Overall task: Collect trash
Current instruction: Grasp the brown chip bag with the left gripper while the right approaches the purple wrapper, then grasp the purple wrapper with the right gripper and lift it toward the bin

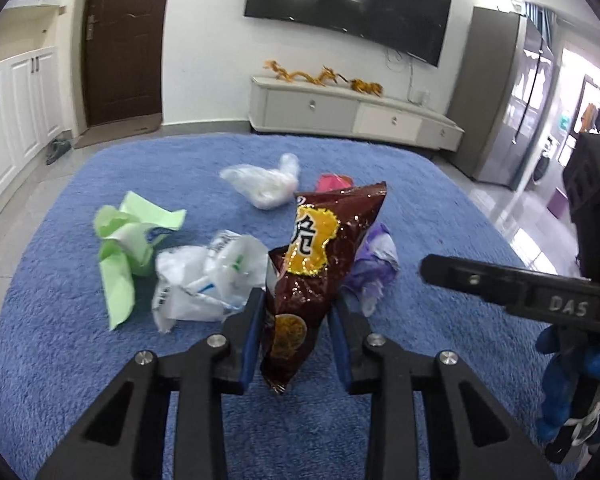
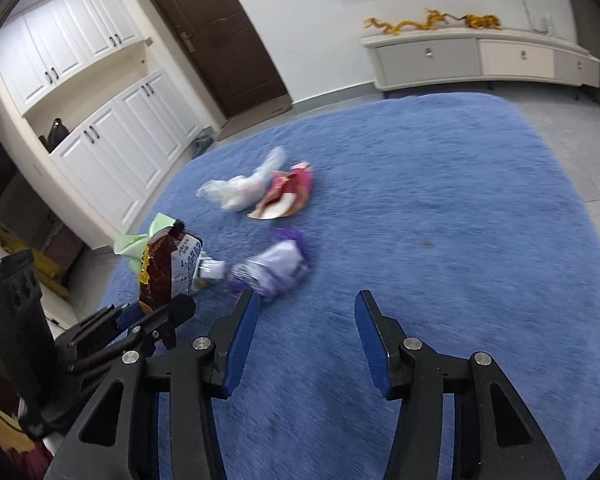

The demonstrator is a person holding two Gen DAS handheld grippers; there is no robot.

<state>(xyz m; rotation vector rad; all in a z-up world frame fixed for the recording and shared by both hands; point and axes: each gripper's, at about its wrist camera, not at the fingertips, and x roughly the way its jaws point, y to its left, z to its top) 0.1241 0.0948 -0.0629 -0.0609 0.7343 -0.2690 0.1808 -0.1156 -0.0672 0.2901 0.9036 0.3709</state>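
Observation:
My left gripper [image 1: 298, 308] is shut on a brown and yellow snack bag [image 1: 316, 264] and holds it upright above the blue rug [image 1: 60, 320]. The bag also shows at the left in the right wrist view [image 2: 168, 268]. My right gripper [image 2: 306, 306] is open and empty above the rug, just right of a purple wrapper [image 2: 278, 266]. On the rug lie a green paper [image 1: 120, 248], a white plastic bag [image 1: 204, 276], a clear bag [image 1: 264, 182], the purple wrapper [image 1: 374, 264] and a pink wrapper [image 2: 288, 194].
A TV cabinet [image 1: 352, 110] stands against the far wall under a television [image 1: 348, 0]. A brown door [image 1: 124, 40] and white cupboards [image 1: 16, 112] are at the left. A grey fridge [image 1: 504, 96] stands at the right. Tiled floor surrounds the rug.

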